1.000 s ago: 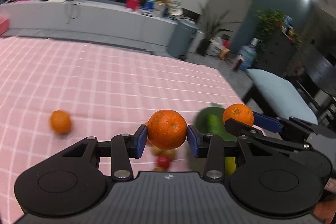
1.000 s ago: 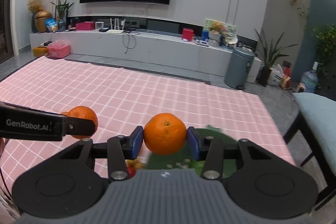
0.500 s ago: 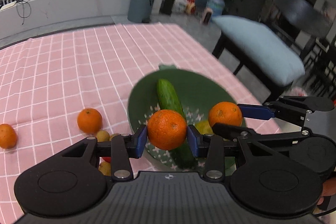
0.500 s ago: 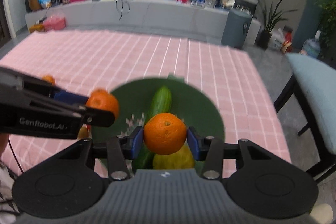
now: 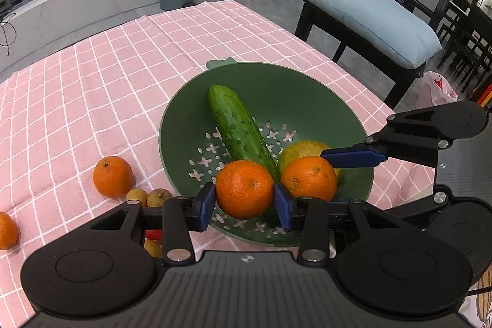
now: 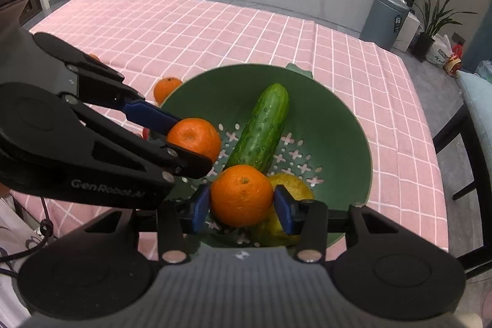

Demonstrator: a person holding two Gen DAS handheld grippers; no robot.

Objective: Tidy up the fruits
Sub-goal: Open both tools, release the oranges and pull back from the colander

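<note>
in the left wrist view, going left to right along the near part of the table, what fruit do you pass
orange at the left edge → loose orange on the cloth → orange in the left gripper → orange in the right gripper

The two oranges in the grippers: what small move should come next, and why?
Probably lower both a little and open the jaws. The left gripper and the right gripper each clamp an orange above the green colander, where a cucumber and a yellow fruit lie.

Both wrist views, close above colander, overlapping
</note>
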